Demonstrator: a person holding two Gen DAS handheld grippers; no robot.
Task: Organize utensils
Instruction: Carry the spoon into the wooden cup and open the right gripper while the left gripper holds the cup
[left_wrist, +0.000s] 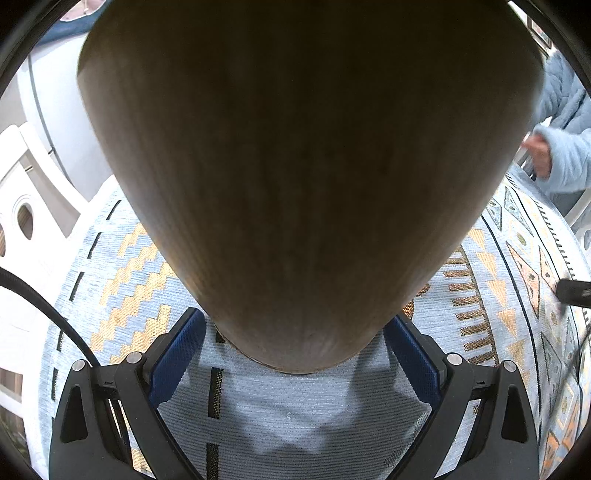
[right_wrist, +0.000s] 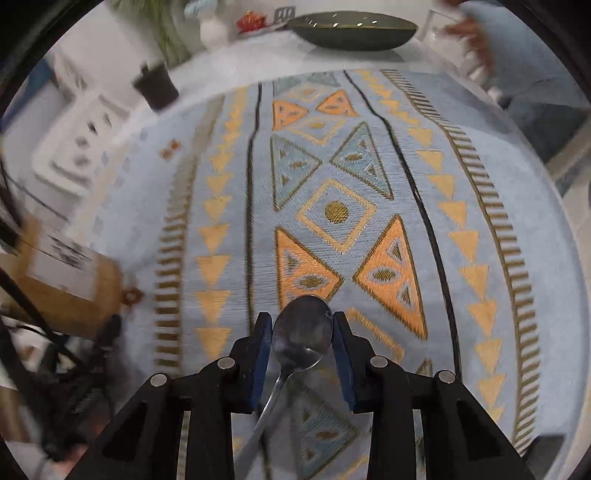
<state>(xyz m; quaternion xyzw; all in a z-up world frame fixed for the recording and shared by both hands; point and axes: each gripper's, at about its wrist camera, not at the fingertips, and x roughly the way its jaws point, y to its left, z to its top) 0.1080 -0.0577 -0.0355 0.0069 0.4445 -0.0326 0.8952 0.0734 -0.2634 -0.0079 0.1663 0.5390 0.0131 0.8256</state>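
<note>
The right tool (right_wrist: 302, 334) is clamped on a metal spoon (right_wrist: 301, 332), its blue pads pressing both edges of the bowl, handle trailing back toward the camera, above the patterned cloth (right_wrist: 461, 166) on the surface. The left tool (left_wrist: 295, 341) grips a wooden container (left_wrist: 295, 166) at its wide base. Farther off sits a dark bowl (right_wrist: 352, 31).

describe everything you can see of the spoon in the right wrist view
The spoon looks like smudged, shiny metal with an oval bowl and a slim handle running back toward the camera. It lies over the patterned cloth, its bowl between the right gripper's blue-padded fingers, which flank its edges.
</note>
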